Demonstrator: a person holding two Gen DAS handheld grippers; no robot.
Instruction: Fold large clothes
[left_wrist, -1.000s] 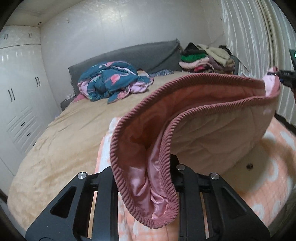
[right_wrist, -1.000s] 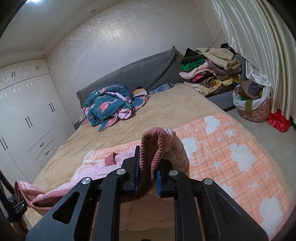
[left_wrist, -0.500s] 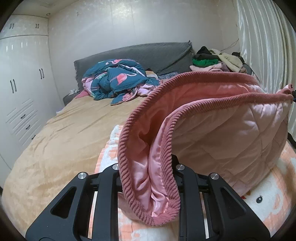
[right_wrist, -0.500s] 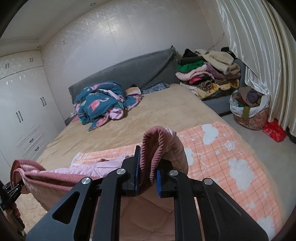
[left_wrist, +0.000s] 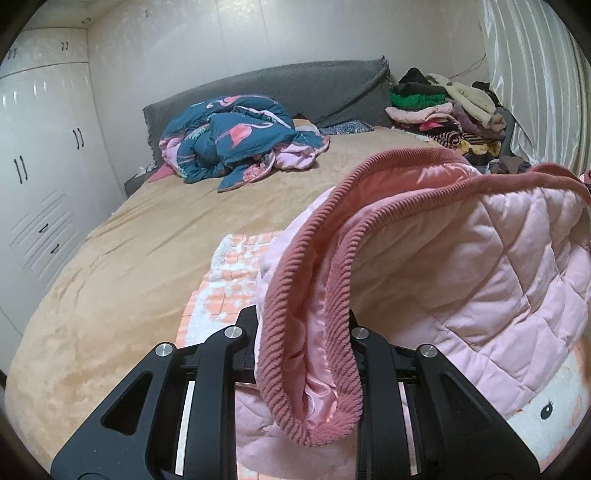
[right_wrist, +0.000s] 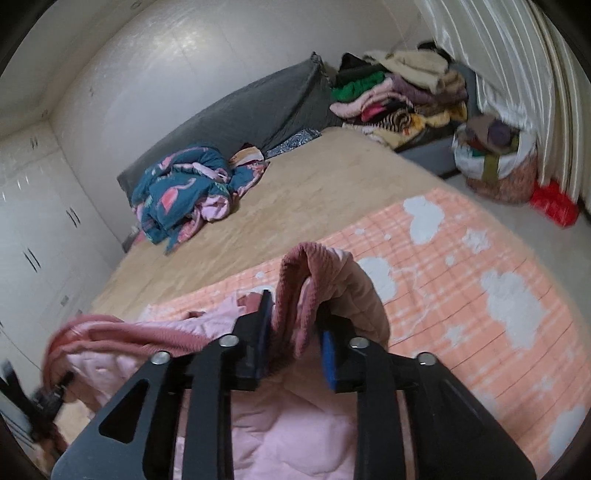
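Bed (left_wrist: 155, 243): it fills the middle of both views, covered with a tan sheet; a grey headboard cushion (left_wrist: 295, 88) stands at its far end.
Wardrobe (left_wrist: 40, 155): white doors with dark handles, along the left edge of the left wrist view.
Curtain (right_wrist: 517, 66): pale and shiny, at the upper right of the right wrist view.
Orange blanket (right_wrist: 461, 280): checked, with white clouds, spread over the near part of the bed, at the lower right of the right wrist view.
Pink jacket (left_wrist: 480, 280): quilted, with a darker ribbed hem; it hangs between the two grippers above the orange blanket and takes the lower right of the left wrist view. Its satin lining shows inside the hem.
Pile of clothes (right_wrist: 399, 99): stacked beside the bed's far right corner, in the upper right.
Flamingo quilt (left_wrist: 236, 140): teal and pink, crumpled on the bed near the headboard cushion, upper middle.
Laundry basket (right_wrist: 495, 162): full, on the floor at right, with a red bag (right_wrist: 554, 203) just beside it.
Left gripper (left_wrist: 303, 332): its fingers are clenched on the ribbed hem, which folds down between them at the bottom centre.
Right gripper (right_wrist: 295, 332): its fingers grasp another part of the ribbed hem; blue pads (right_wrist: 328, 362) show on them.
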